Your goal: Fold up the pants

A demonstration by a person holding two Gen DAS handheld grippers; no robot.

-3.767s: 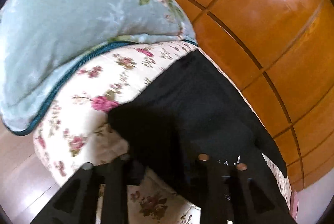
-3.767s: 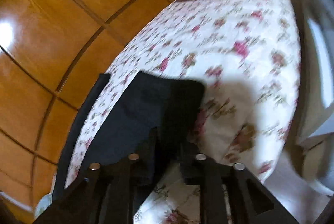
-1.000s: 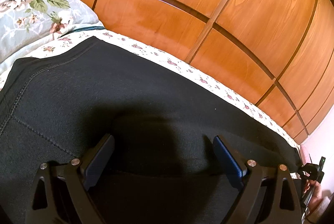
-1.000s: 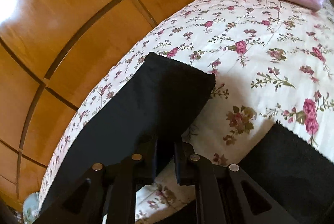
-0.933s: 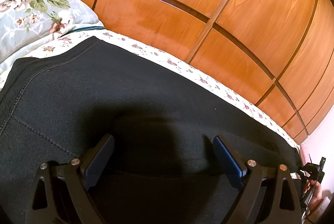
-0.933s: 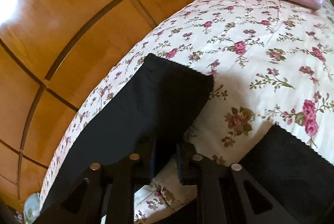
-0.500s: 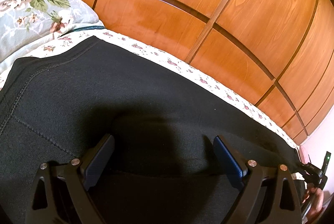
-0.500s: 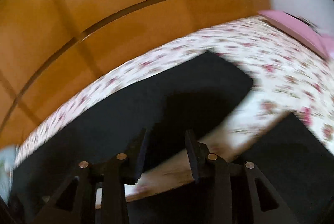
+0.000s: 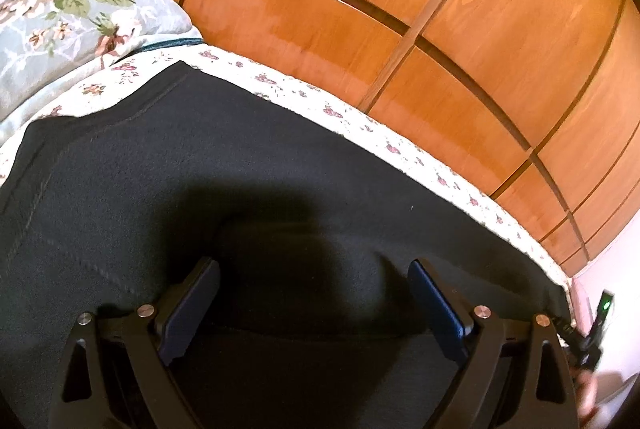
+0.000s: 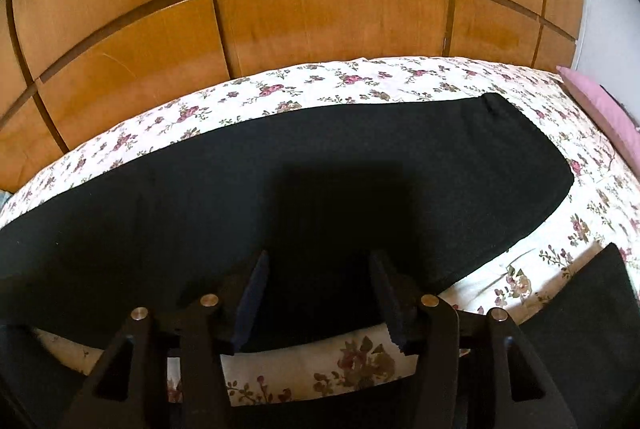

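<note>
Black pants (image 9: 240, 165) lie flat on a floral bedspread (image 9: 360, 121). In the left wrist view their waist end with stitched seams fills the lower frame. My left gripper (image 9: 314, 273) is open and empty, low over that fabric. In the right wrist view one pant leg (image 10: 320, 165) stretches across the bed, its hem at the right. The other leg's end (image 10: 592, 309) lies at the lower right. My right gripper (image 10: 320, 265) is open and empty, just above the near edge of the far leg.
A wooden panelled wardrobe (image 10: 320, 9) runs right behind the bed. A pale blue floral pillow (image 9: 60, 21) lies at the left end, a pink pillow (image 10: 600, 105) at the right end. Bare bedspread (image 10: 580, 221) shows between the two legs.
My right gripper has let go of the pant leg, opened, and swung left to face the wardrobe. The leg now lies flat. My left gripper has stayed open over the waist.
</note>
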